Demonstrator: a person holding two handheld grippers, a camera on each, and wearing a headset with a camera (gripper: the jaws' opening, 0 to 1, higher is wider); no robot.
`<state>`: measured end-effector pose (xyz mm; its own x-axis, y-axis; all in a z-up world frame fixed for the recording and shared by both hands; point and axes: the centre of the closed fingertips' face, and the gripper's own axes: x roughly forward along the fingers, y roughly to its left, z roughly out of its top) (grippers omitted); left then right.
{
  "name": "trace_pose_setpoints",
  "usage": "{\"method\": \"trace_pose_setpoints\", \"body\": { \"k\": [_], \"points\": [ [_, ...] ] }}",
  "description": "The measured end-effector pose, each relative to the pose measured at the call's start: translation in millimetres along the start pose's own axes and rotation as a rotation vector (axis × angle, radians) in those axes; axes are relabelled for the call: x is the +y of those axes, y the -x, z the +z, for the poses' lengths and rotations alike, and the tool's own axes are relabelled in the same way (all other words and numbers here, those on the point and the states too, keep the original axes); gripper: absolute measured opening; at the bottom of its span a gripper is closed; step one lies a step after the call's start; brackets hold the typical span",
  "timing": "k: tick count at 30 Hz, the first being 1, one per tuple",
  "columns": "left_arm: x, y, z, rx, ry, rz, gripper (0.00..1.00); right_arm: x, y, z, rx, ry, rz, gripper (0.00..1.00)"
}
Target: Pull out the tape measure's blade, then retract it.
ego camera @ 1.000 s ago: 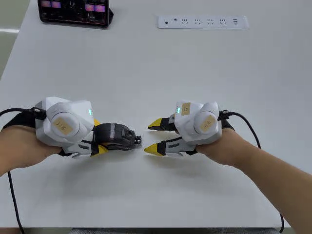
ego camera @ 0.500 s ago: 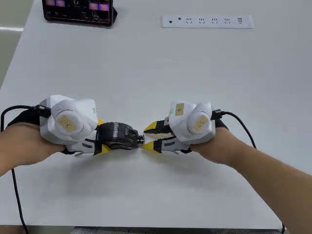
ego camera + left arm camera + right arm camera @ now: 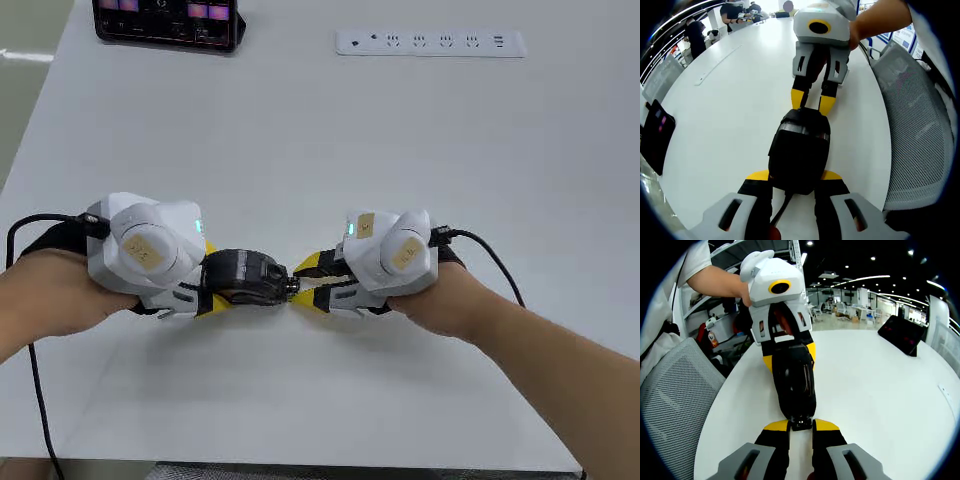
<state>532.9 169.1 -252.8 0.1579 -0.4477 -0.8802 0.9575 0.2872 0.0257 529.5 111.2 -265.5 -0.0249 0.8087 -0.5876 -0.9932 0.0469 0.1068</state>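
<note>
A black tape measure (image 3: 245,277) lies on the white table (image 3: 350,140) near its front edge. My left gripper (image 3: 207,278) is shut on its case from the left, yellow tips on either side of the body (image 3: 800,150). My right gripper (image 3: 302,282) comes in from the right. In the right gripper view its jaws (image 3: 801,426) are closed onto the small metal end hook (image 3: 801,422) at the case's mouth. The left gripper view shows the right gripper (image 3: 812,101) at the case's far end. No blade length is drawn out.
A white power strip (image 3: 430,42) lies at the back of the table, and a dark device with a lit screen (image 3: 165,20) stands at the back left. Cables (image 3: 30,370) trail from both grippers. A grey mesh chair (image 3: 920,125) stands beside the table.
My right gripper has moved left to the tape measure's mouth, and its jaws have narrowed from wide open onto the end hook. The left gripper has kept its hold on the case.
</note>
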Motion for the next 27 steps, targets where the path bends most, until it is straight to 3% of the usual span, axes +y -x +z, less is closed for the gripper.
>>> {"method": "trace_pose_setpoints", "body": {
  "k": [27],
  "points": [
    [0.4, 0.4, -1.3, -0.004, -0.014, 0.0, 0.27, 1.6, 2.5, -1.0, 0.015, 0.066, -0.007, 0.1]
  ]
}}
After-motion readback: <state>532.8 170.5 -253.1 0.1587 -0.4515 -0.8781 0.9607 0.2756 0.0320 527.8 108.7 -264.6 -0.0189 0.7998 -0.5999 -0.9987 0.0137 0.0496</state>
